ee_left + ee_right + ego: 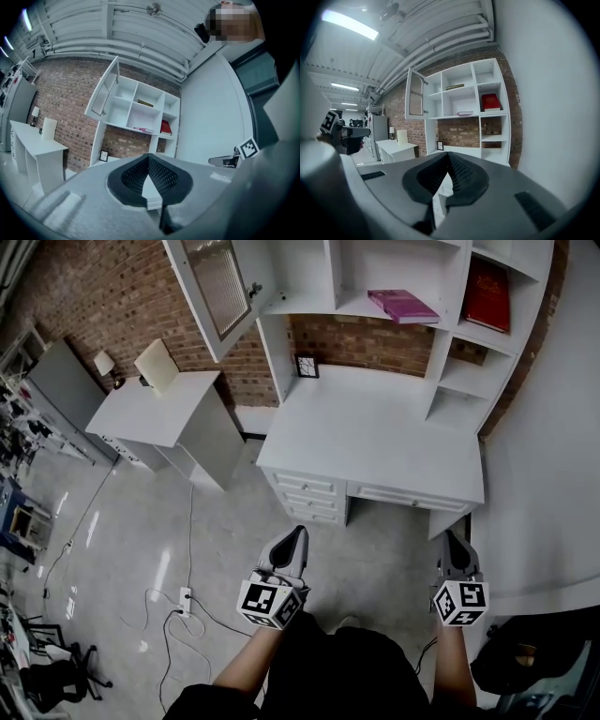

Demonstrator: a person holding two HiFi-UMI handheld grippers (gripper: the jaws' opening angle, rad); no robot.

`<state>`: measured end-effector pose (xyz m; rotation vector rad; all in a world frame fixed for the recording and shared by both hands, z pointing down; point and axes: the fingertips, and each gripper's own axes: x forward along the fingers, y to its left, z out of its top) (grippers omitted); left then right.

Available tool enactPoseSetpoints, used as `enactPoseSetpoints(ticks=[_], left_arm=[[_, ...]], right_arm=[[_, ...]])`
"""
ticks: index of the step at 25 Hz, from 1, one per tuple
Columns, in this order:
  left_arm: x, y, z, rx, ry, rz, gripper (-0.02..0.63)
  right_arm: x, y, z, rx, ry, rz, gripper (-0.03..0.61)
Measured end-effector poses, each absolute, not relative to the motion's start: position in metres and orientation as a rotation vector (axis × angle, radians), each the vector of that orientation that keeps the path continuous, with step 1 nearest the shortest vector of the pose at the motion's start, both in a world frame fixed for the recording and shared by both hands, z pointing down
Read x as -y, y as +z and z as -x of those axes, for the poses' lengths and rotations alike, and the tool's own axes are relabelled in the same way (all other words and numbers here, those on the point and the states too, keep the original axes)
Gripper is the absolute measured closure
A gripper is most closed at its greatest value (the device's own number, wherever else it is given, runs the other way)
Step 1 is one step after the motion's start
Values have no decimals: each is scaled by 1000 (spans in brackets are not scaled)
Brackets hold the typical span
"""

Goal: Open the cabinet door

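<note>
Cabinet door [220, 292] standing open on white shelf unit [448, 324], left claw [297, 533] clenched empty, right claw [454, 540] clenched empty

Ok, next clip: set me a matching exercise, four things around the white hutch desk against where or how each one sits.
1 cabinet door
2 pink book
3 red book
4 picture frame

A standing on the desktop
B swung open
C lying flat on a shelf
D standing upright, furthest right

Pairs: 1-B, 2-C, 3-D, 4-A
</note>
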<state>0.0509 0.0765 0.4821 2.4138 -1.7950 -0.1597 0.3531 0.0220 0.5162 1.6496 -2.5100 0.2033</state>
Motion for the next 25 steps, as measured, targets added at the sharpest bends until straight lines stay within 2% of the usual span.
enactPoseSetpoints(ticks=[14,25], left_arm=[[-73,480,-45,1851,-127,-2410,595],[-71,493,-67,1824,-46,-2437,595]], right_arm=[[-12,518,-328,2534,178,-1557,578],[-16,527,-346,2511,192,-1550,578]])
